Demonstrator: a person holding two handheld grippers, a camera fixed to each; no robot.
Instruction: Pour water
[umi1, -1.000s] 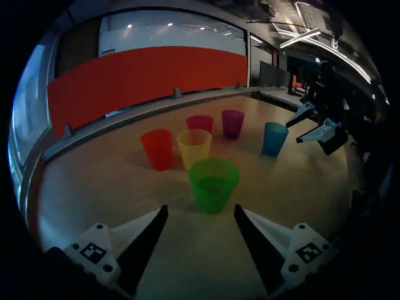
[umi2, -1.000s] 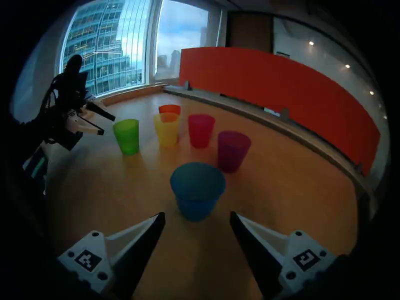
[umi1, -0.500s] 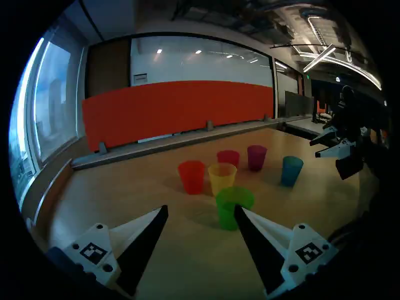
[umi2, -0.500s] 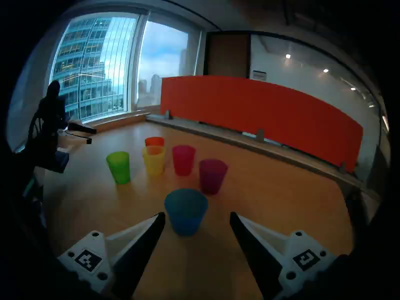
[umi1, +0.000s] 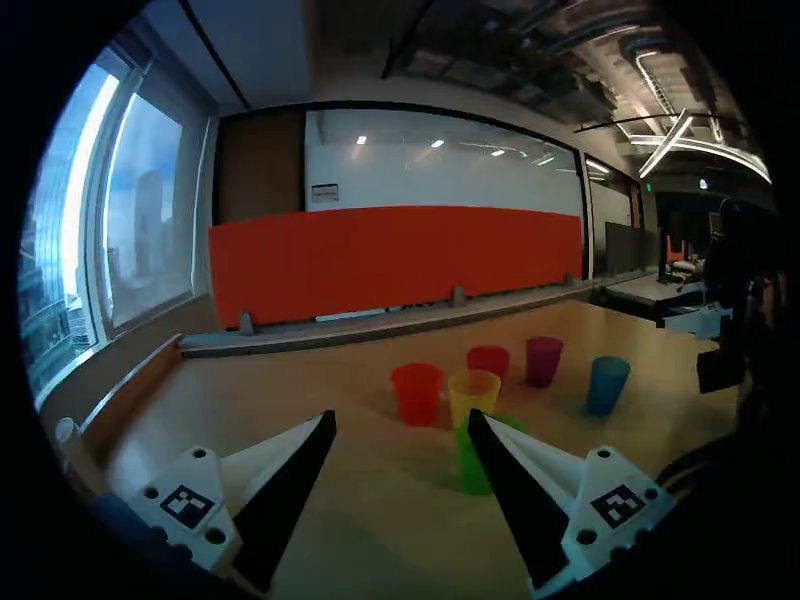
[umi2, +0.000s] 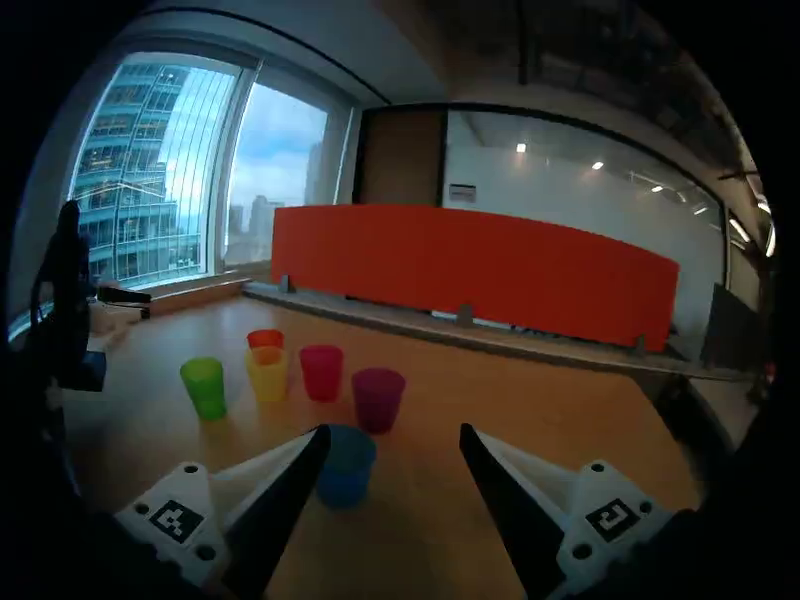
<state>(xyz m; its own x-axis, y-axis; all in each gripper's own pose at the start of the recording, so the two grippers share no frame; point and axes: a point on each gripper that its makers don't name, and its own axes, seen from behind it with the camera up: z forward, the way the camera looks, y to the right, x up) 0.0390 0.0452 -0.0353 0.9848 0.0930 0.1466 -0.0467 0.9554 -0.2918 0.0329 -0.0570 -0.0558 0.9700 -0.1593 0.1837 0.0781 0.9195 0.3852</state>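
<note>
Left gripper (umi1: 400, 415) was up over the wooden table (umi1: 300, 385), its two fingers spread wide with nothing between them. Right gripper (umi2: 393, 430) was the same story: fingers apart, holding nothing.

From the left gripper view, the green cup (umi1: 470, 468) sat closest, half tucked behind the right-hand finger. Just past it stood the yellow cup (umi1: 474, 390) with the orange cup (umi1: 417, 392) beside it. The crimson cup (umi1: 488, 360) and purple cup (umi1: 544, 360) were a row back, and the blue cup (umi1: 607, 384) stood off to the right. The ceiling light strips (umi1: 680, 135) glowed up top in this view.

The right gripper view turned the order around. The blue cup (umi2: 345, 465) was nearest, partly behind the left-hand finger. The purple cup (umi2: 378, 398) came next, then the crimson (umi2: 321, 371) and yellow (umi2: 267, 373) cups. The orange cup (umi2: 265, 339) peeked out behind the yellow one, and the green cup (umi2: 204, 386) stood out to the left. This view also took in a glass tower (umi2: 130, 180) through the window.

The orange-red partition (umi1: 400, 255) ran along the table's far edge. All six cups stood upright. Whether any of them held water could not be told.
</note>
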